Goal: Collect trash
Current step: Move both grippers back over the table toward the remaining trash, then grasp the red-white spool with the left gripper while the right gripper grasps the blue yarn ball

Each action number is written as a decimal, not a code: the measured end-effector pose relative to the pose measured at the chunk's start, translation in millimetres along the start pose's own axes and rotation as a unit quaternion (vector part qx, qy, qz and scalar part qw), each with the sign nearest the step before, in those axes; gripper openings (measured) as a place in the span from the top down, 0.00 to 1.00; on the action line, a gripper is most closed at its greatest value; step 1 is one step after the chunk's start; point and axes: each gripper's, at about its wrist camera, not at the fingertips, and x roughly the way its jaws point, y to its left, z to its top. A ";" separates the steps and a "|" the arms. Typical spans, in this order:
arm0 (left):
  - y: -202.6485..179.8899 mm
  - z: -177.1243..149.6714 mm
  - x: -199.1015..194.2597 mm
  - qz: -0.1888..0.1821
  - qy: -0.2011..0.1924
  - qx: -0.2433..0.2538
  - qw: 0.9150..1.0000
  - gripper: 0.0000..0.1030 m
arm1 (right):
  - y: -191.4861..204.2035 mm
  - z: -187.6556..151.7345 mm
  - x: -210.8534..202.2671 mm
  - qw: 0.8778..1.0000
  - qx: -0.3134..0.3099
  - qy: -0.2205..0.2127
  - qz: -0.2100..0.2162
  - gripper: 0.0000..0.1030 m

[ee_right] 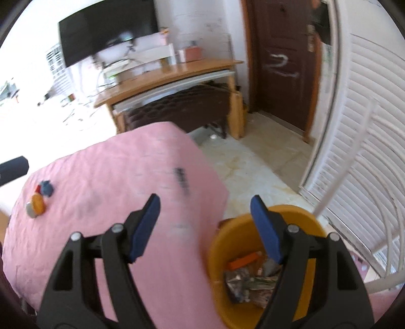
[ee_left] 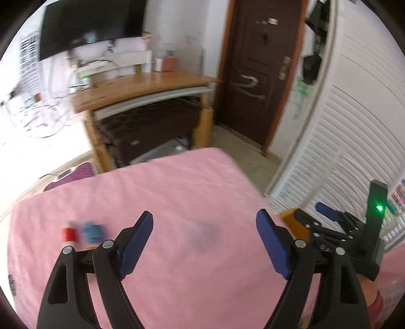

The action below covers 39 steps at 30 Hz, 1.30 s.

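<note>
A pink cloth covers the table (ee_left: 177,192), also in the right wrist view (ee_right: 114,172). Small trash lies at its left: a red piece (ee_left: 68,234) and a crumpled blue piece (ee_left: 92,232); the right wrist view shows the blue piece (ee_right: 47,188), an orange cap (ee_right: 38,204) and a grey one (ee_right: 31,210). My left gripper (ee_left: 204,222) is open and empty above the cloth. My right gripper (ee_right: 205,206) is open and empty over the table's right edge, above a yellow bin (ee_right: 222,243) holding wrappers (ee_right: 249,281). The right gripper shows in the left wrist view (ee_left: 326,215).
A wooden desk (ee_left: 141,88) with a monitor (ee_left: 88,22) stands beyond the table. A dark door (ee_left: 255,76) is at the back right. White louvred doors (ee_right: 367,126) run along the right. Tiled floor (ee_right: 253,164) lies between table and doors.
</note>
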 end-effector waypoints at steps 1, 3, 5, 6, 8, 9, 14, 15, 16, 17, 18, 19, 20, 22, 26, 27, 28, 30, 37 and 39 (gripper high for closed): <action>12.1 -0.5 -2.9 0.010 -0.001 -0.006 1.000 0.23 | 8.5 1.6 1.1 1.000 -0.006 0.001 0.005 0.31; 42.4 -1.9 -9.0 0.033 -0.003 -0.021 0.999 0.22 | 29.6 3.7 3.8 1.000 -0.021 0.004 0.021 0.31; 67.2 -4.2 -11.7 0.054 -0.001 -0.036 0.998 0.22 | 47.6 4.1 6.1 0.999 -0.035 0.007 0.029 0.31; 75.7 -5.7 -12.4 0.060 0.000 -0.041 0.997 0.22 | 60.1 5.0 8.7 0.998 -0.046 0.010 0.034 0.31; 95.5 -6.7 -13.3 0.073 0.007 -0.051 0.996 0.22 | 77.2 6.7 12.8 0.997 -0.062 0.015 0.040 0.31; 107.3 -8.5 -13.8 0.083 0.010 -0.058 0.995 0.22 | 88.4 8.3 14.8 0.996 -0.071 0.017 0.044 0.31; 143.5 -16.0 -9.4 0.110 0.027 -0.081 0.990 0.22 | 126.6 15.8 18.1 0.993 -0.100 0.021 0.065 0.31; 151.2 -16.1 -6.7 0.113 0.032 -0.086 0.989 0.22 | 136.9 17.2 18.6 0.991 -0.109 0.021 0.068 0.31; 157.0 -16.7 -4.8 0.116 0.035 -0.089 0.989 0.22 | 143.7 17.4 18.4 0.991 -0.115 0.022 0.069 0.31; 165.0 -17.2 -2.2 0.121 0.038 -0.094 0.987 0.22 | 152.3 17.9 19.3 0.990 -0.123 0.023 0.070 0.31; 169.6 -18.7 1.0 0.125 0.041 -0.097 0.987 0.22 | 159.2 18.3 20.4 0.989 -0.130 0.024 0.070 0.31; 173.2 -18.7 4.3 0.127 0.045 -0.099 0.986 0.22 | 164.3 18.3 21.4 0.988 -0.135 0.026 0.069 0.31; 177.3 -19.2 7.7 0.128 0.049 -0.101 0.985 0.22 | 171.0 18.6 22.7 0.987 -0.140 0.027 0.068 0.31; 185.3 -20.5 17.2 0.129 0.061 -0.104 0.984 0.22 | 178.6 19.7 24.8 0.986 -0.148 0.030 0.067 0.31; 188.2 -23.1 37.6 0.128 0.090 -0.088 0.984 0.23 | 192.7 18.8 28.1 0.985 -0.156 0.035 0.065 0.31; 187.5 -23.8 43.7 0.129 0.097 -0.080 0.984 0.24 | 196.3 18.2 29.4 0.985 -0.158 0.036 0.064 0.31; 187.2 -23.9 48.1 0.128 0.103 -0.078 0.983 0.24 | 198.5 17.6 30.4 0.984 -0.160 0.038 0.062 0.31; 186.8 -23.8 55.9 0.125 0.112 -0.075 0.983 0.36 | 203.8 16.2 32.8 0.984 -0.166 0.038 0.059 0.31; 181.3 -26.0 72.2 0.083 0.120 -0.070 0.987 0.68 | 220.8 12.4 37.2 0.982 -0.177 0.043 0.054 0.31; 179.4 -26.9 75.1 0.088 0.116 -0.064 0.987 0.71 | 225.7 12.1 38.1 0.981 -0.181 0.045 0.053 0.31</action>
